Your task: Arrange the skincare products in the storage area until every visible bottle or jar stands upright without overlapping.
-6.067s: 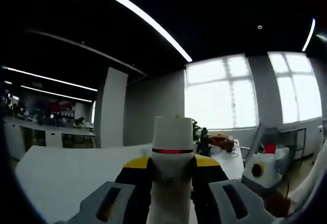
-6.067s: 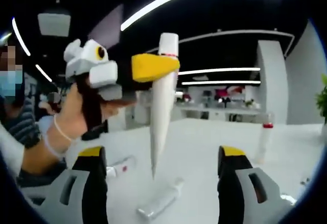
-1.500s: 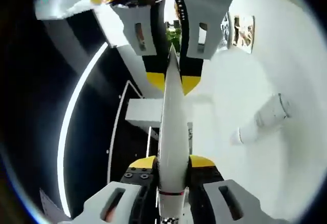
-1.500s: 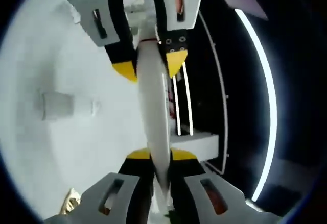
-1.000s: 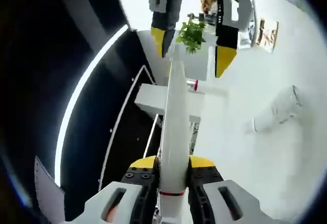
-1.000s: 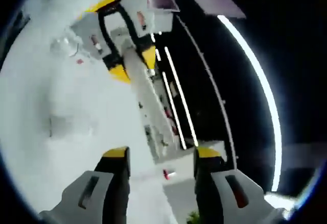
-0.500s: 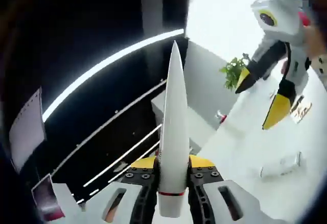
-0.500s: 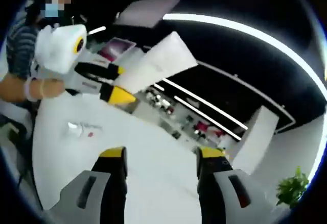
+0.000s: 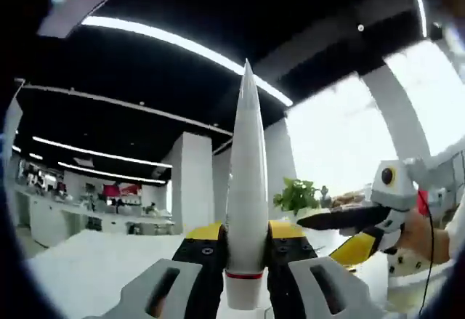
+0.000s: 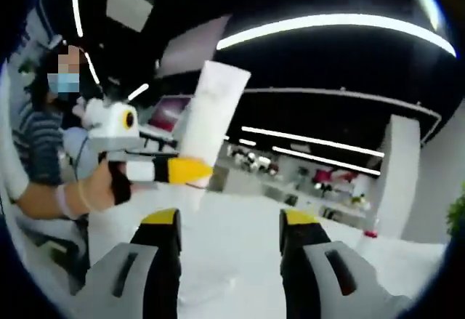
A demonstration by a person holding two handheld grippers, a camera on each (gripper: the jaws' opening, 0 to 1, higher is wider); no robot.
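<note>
High above the white tabletop [image 10: 240, 250], between the yellow-tipped jaws of the left gripper [image 9: 245, 250], stands a tall white squeeze tube with a thin red band near its cap [image 9: 245, 210], crimped end pointing up and cap end low, just under the jaws. The jaws are closed narrowly on the tube's lower body, just above the red band, which looks like a grip chosen so that the cap can meet the table first and the tube can stand on it. In the right gripper view the same tube appears at the left, broad face on, held aloft in the left gripper by a person's hand [image 10: 102, 188], with the table well below it. The right gripper [image 10: 229, 228] has its jaws spread wide with nothing between them, and in the left gripper view it hangs off to the right, apart from the tube, probably kept free to steady or right another product. Far across the table at the right stands a small clear bottle with a red cap [image 10: 371, 240], upright and well apart from everything else. A green potted plant [image 9: 298, 194] sits in the distance beyond the tube. The tube is not yet set down, so lowering it cap-first onto a bare patch of table seems the step in hand.
</note>
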